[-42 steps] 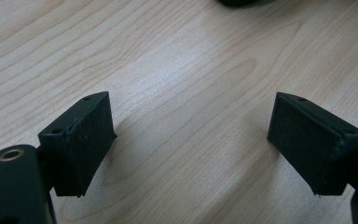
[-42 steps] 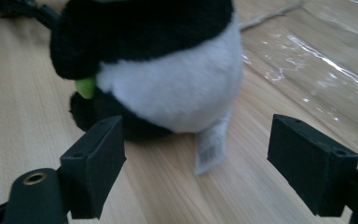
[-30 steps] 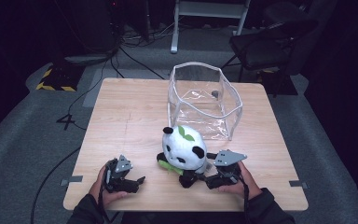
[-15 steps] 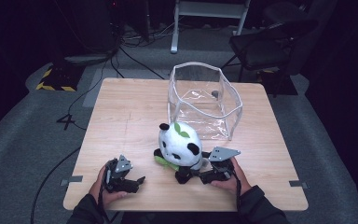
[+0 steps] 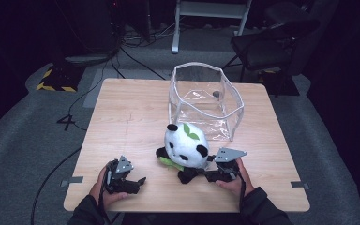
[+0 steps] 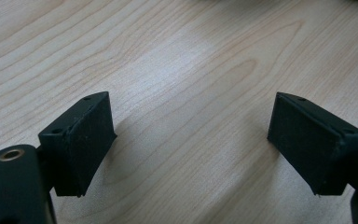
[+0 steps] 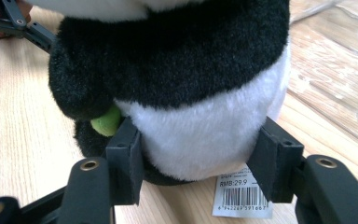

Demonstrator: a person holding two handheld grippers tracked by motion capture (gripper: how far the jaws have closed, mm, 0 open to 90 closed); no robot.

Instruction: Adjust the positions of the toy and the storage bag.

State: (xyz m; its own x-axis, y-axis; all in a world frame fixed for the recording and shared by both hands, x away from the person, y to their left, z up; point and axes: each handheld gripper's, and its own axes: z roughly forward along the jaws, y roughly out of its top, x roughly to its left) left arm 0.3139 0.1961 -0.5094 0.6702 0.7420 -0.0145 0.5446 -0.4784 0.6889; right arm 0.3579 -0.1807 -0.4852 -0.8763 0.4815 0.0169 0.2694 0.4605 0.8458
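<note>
A black-and-white panda plush (image 5: pixel 186 143) with a green leaf on its head sits upright near the front middle of the wooden table (image 5: pixel 131 117). My right gripper (image 5: pixel 200 173) reaches in from the right, and its jaws press both sides of the panda's (image 7: pixel 191 93) white lower body. In the right gripper view, the right gripper (image 7: pixel 198 168) has a barcode tag (image 7: pixel 242 196) lying just below it. My left gripper (image 5: pixel 138 182) rests at the front left. Its jaws stand wide apart over bare wood, so the left gripper (image 6: pixel 191 140) is open.
A clear soft-walled bin (image 5: pixel 232 112) stands open-topped at the back right of the table, behind the panda. A dark chair (image 5: pixel 267 42) and cables lie on the floor beyond the far edge. Tape marks flank the table's front corners.
The right gripper has closed in around the panda's base, and the plush has shifted slightly and now sits more upright. The left gripper has not moved.
</note>
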